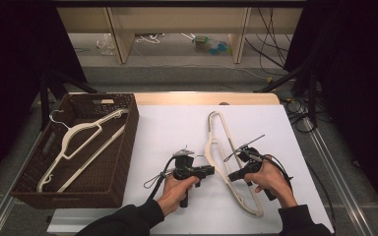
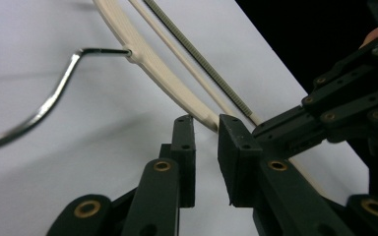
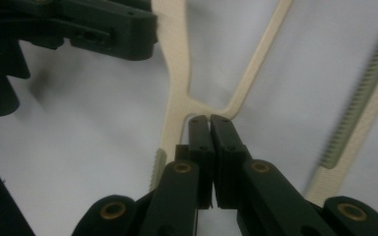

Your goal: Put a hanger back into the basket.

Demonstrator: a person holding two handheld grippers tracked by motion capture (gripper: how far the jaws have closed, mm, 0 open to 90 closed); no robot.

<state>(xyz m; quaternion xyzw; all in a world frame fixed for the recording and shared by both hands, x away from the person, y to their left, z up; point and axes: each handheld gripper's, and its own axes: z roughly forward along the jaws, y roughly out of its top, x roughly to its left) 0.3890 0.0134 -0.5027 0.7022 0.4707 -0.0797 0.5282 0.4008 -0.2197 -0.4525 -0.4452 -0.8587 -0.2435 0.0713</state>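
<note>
A cream plastic hanger [image 1: 215,132] with a metal hook [image 2: 54,98] lies on the white table [image 1: 172,128] between my two grippers. My left gripper [image 1: 210,170] points right at it. In the left gripper view its jaws [image 2: 206,123] stand a little apart, and one arm of the hanger [image 2: 152,64] sits between the tips, touching both pads. My right gripper [image 1: 232,176] comes at the hanger from the other side. Its jaws [image 3: 209,120] are closed together, with the tips against the fork where two bars of the hanger [image 3: 174,73] meet.
A brown wicker basket [image 1: 128,147] stands at the table's left and holds a second cream hanger [image 1: 78,142]. White table surface lies between basket and grippers. Beyond the far edge are a wooden shelf [image 1: 177,19] and cables on the floor [image 1: 275,54].
</note>
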